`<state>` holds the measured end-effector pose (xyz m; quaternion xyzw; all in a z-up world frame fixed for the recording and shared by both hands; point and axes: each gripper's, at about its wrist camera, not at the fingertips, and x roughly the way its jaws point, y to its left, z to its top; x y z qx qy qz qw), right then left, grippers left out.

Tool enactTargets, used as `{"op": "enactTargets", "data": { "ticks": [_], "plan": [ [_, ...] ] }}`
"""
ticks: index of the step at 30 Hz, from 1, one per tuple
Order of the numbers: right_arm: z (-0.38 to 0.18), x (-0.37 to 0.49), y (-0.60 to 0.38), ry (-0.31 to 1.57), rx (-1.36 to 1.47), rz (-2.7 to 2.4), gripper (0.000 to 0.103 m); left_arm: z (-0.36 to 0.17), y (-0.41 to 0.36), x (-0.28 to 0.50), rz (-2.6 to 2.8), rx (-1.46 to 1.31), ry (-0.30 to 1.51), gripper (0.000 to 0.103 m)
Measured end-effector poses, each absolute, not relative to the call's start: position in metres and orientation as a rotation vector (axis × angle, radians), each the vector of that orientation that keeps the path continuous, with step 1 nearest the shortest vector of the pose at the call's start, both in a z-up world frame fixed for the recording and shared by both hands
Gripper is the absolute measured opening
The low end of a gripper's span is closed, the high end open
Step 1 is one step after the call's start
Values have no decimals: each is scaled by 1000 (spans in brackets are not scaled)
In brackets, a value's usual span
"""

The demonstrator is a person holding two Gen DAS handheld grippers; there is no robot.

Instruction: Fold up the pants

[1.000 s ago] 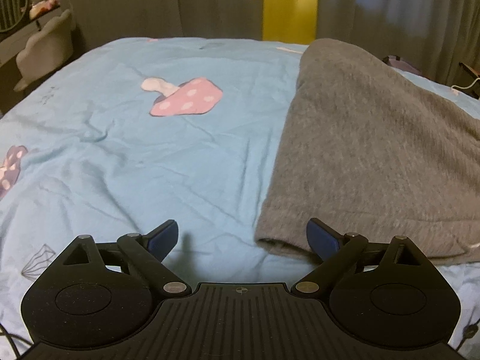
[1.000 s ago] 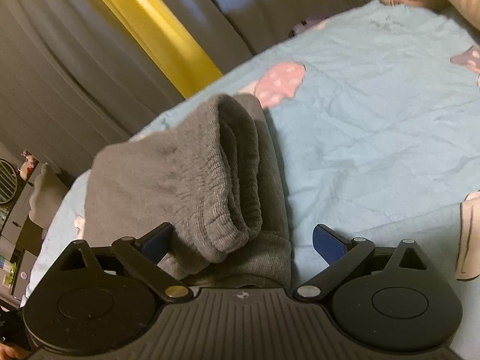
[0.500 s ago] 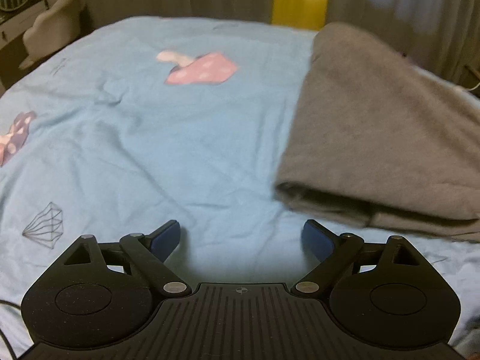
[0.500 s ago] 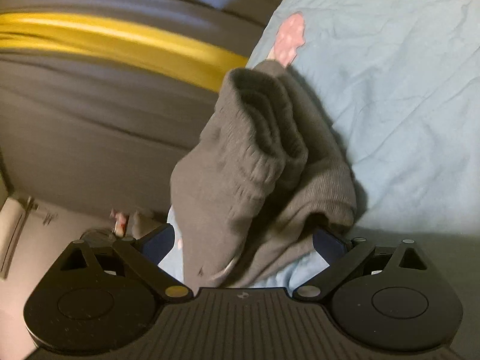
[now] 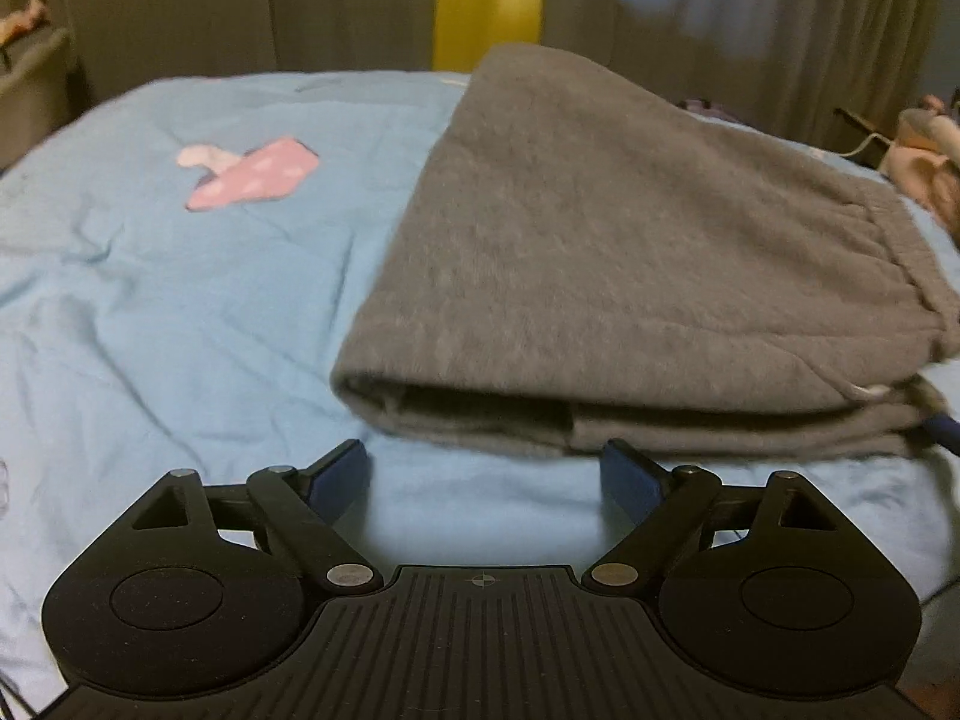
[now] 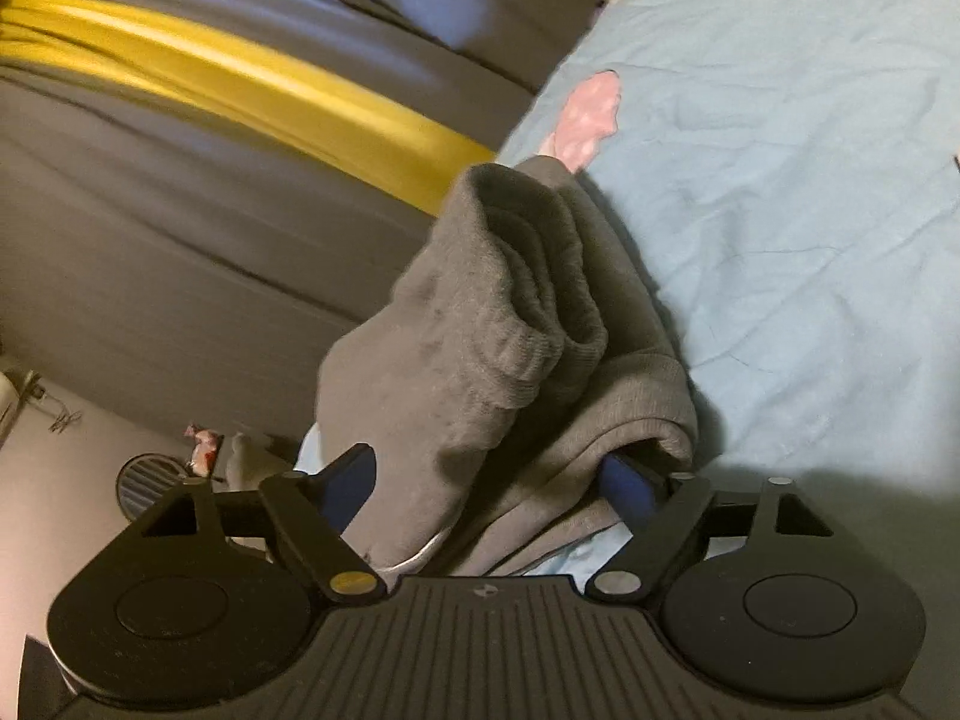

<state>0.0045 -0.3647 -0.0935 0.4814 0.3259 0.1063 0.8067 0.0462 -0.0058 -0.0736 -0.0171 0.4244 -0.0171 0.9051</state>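
Grey sweatpants lie folded in a thick stack on the light blue bed sheet. My left gripper hovers just short of the stack's near folded edge. Its jaws are closing and only bare sheet shows between them. In the right wrist view the waistband end of the pants bunches up between the fingers of my right gripper. That gripper's jaws are closing around the cloth, with the right finger tucked under the lower fold. I cannot see the pads pressing on it.
A pink mushroom print marks the sheet left of the pants. Grey curtains with a yellow strip hang behind the bed. Pale soft items lie at the far right. A round fan stands beside the bed.
The left gripper has drawn in lower toward the stack's folded edge. The right gripper rolled, and its jaws narrowed with the waistband end between them.
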Motion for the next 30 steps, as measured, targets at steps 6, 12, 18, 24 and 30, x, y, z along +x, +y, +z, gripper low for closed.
{"op": "enactTargets", "data": {
  "ticks": [6,12,18,24,30],
  "plan": [
    [-106,8,-384,686,1094,155,67,-74,31,68,78,-56,878,81],
    [-96,14,-370,723,1074,220,80,-64,70,74,90,-243,927,78],
    [-96,14,-383,779,1020,197,78,-58,63,67,88,-133,923,79],
    [-42,-9,-408,689,831,206,79,-19,92,61,37,-96,930,81],
    [-2,24,-364,529,480,165,50,26,71,97,-38,-144,758,92]
  ]
}}
